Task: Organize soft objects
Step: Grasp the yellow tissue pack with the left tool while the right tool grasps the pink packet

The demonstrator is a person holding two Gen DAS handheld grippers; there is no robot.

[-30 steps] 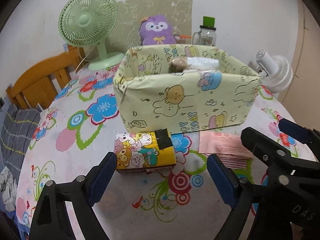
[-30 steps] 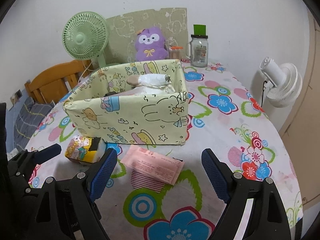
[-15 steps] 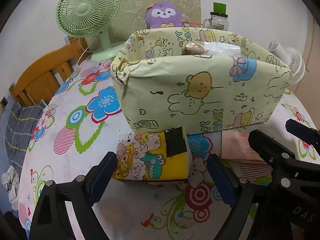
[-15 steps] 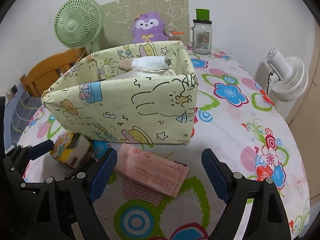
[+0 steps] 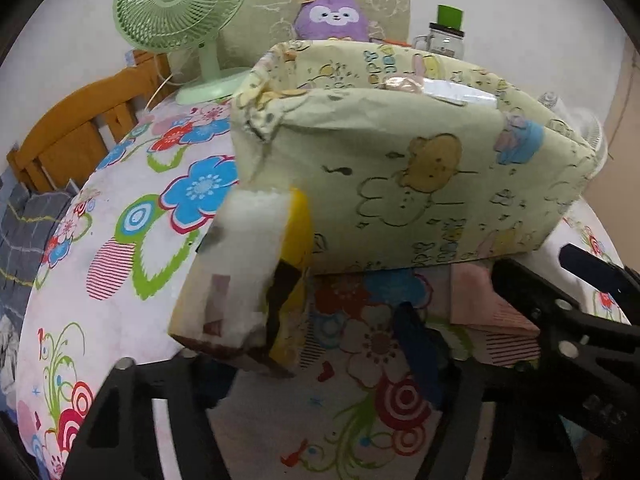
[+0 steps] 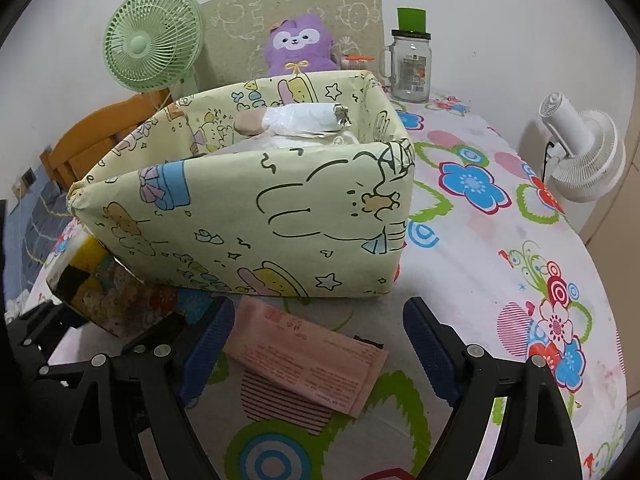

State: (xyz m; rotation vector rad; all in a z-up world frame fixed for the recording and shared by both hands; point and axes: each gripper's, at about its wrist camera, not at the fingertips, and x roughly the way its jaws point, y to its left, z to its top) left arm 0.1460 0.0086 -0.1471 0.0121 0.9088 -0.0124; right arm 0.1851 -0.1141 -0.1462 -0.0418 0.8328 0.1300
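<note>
Left tongs (image 5: 316, 356) are closing right now, and the tissue pack (image 5: 248, 276) is sitting between the jaws, tipped up on end, white underside facing the camera, yellow cartoon side turned toward the bin. Its near bottom edge is covering the left finger, while the blue pad of the right finger (image 5: 418, 350) is showing clear floral cloth between itself and the pack, so I'm not calling this a grip yet; whether the left pad is touching I cannot tell. From the right-hand camera the same pack is showing at the left edge, leaning against the lower left corner of the bin (image 6: 248, 216), just above the left tongs' black frame. Right tongs (image 6: 316, 344) are hanging wide open with nothing in them, jaws straddling the pink packet (image 6: 312, 364) without touching it. That packet is lying flat on the tablecloth (image 6: 480, 264), just in front of the bin's front wall. The bin is a soft yellow-green one with cartoon print, standing upright mid-table, and it is already holding a white plastic-wrapped roll (image 6: 296, 120) on top of other white stuff I can't make out. Behind it along the wall: green fan (image 6: 152, 44), purple plush (image 6: 300, 46), glass jar (image 6: 410, 68) with a green-topped lid. White fan (image 6: 580, 152) is sitting off the table's right edge.
</note>
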